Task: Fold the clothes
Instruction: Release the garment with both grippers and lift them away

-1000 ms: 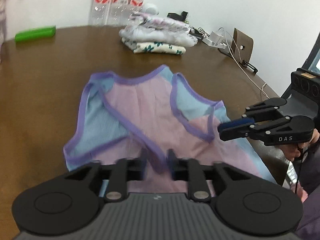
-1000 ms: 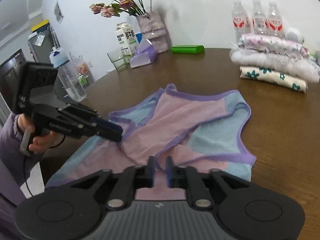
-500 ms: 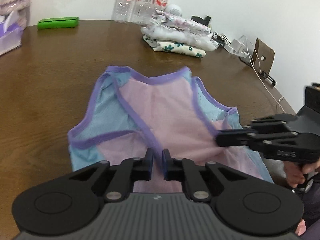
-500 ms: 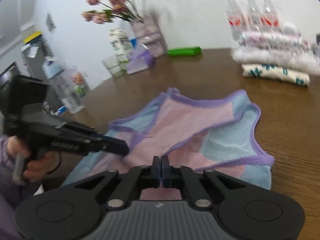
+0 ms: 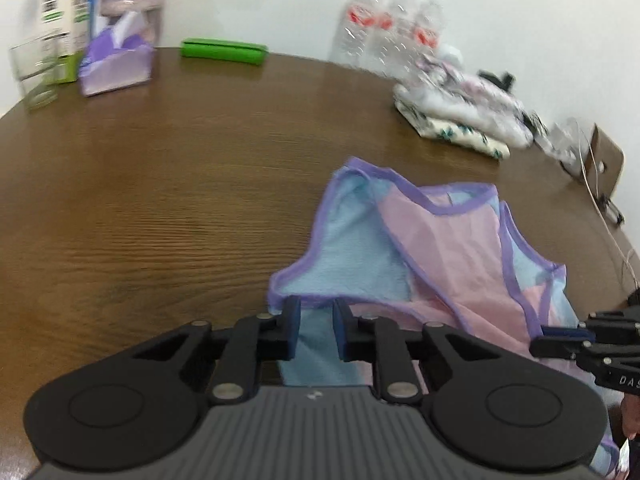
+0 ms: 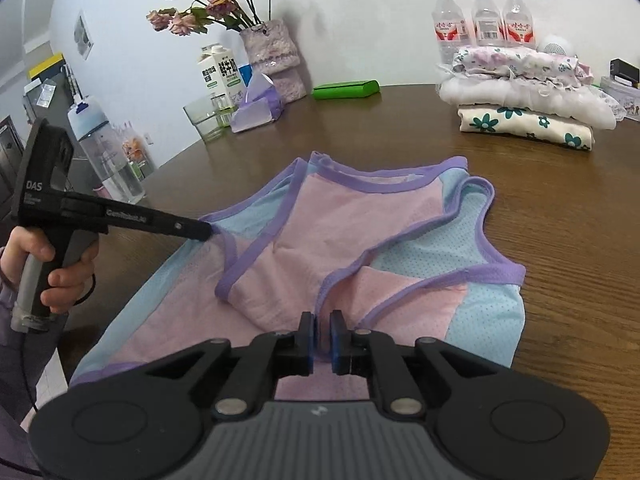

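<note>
Beneath both pairs of my fingers spreads the round dark-brown wooden table (image 6: 560,208), bearing everything else.

Directly ahead of my fingers lies the pink and pale-blue mesh sleeveless top with purple binding (image 6: 360,232), partly folded, its lower end hanging off the table's near edge.

My right gripper (image 6: 321,338) sits over the top's pink middle; its blue-padded fingers (image 6: 307,340) stand a narrow gap apart, with pink cloth showing in the gap, and whether they pinch it I cannot tell. In the left wrist view this gripper (image 5: 538,344) enters low at the right, touching the top's right side.

My left gripper (image 5: 316,328) hovers at the purple-bound corner of the blue panel; its fingers (image 5: 291,326) are clearly apart, blue cloth visible between them, nothing clamped. In the right wrist view its tip (image 6: 206,232) touches the top's left armhole edge, and my left hand (image 6: 52,264) grips the handle.

Far ahead to the right of my right fingers: a stack of folded floral and white garments (image 6: 524,92), with three clear plastic water bottles with red labels (image 6: 486,16) behind it.

Far ahead to the left: a fuzzy lilac vase of dried pink roses (image 6: 272,60), a white milk carton (image 6: 222,72), a purple tissue pack (image 6: 258,108), a flat green box (image 6: 346,89) and a clear drinking glass (image 6: 204,120).
</note>
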`<state>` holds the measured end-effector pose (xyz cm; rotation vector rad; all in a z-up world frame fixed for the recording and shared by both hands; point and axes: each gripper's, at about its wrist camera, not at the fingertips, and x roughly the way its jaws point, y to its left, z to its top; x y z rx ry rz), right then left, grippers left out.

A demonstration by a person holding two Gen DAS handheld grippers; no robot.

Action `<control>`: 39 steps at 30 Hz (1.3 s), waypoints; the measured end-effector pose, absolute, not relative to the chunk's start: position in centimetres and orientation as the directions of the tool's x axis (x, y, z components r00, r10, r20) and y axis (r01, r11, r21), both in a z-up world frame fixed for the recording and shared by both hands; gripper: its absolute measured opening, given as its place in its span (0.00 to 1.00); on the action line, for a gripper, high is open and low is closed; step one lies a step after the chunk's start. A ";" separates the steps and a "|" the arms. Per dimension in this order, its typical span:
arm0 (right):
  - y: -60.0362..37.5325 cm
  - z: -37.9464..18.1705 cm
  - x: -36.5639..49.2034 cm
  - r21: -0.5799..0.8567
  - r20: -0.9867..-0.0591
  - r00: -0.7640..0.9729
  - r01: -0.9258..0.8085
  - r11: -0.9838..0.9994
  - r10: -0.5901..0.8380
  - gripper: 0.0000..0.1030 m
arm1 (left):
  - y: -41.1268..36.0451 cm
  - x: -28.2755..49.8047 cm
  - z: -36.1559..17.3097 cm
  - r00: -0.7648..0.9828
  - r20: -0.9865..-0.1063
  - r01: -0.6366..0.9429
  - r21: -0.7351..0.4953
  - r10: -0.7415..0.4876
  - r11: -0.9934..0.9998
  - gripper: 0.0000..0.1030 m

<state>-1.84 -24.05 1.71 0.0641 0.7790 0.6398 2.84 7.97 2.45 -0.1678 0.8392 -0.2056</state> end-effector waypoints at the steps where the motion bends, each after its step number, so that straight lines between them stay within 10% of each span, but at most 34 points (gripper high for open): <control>1: -24.1 1.9 -1.9 0.282 -0.629 0.537 -0.516 0.809 0.562 0.09 | 8.3 2.6 2.6 0.656 -0.711 0.110 -0.242 -0.253 0.964 0.19; 16: -29.7 3.4 -0.6 0.270 -0.601 0.694 -0.292 0.918 0.397 0.25 | 7.9 3.5 2.7 0.693 -0.685 0.067 -0.250 -0.225 0.966 0.26; 20: -29.8 2.6 1.6 0.227 -0.624 0.713 -0.228 0.947 0.321 0.19 | 7.5 3.8 3.3 0.719 -0.677 0.064 -0.158 -0.155 0.985 0.30; 21: -29.5 2.3 1.9 0.203 -0.640 0.709 -0.217 0.955 0.297 0.04 | 7.3 4.1 3.1 0.715 -0.686 0.061 -0.132 -0.135 0.989 0.25; 26: -29.4 2.2 1.3 0.144 -0.662 0.705 -0.211 0.967 0.253 0.08 | 6.8 4.3 2.5 0.719 -0.688 0.081 -0.059 -0.099 0.995 0.18; 33: -27.0 6.2 4.6 0.087 -0.562 0.752 -0.361 0.928 0.345 0.24 | 5.2 7.8 5.4 0.753 -0.634 0.224 -0.004 -0.176 0.975 0.43; 39: -20.1 7.4 11.7 0.230 -0.576 0.560 -0.588 0.776 0.595 0.25 | 4.0 13.4 2.7 0.672 -0.685 0.376 -0.010 -0.280 0.926 0.27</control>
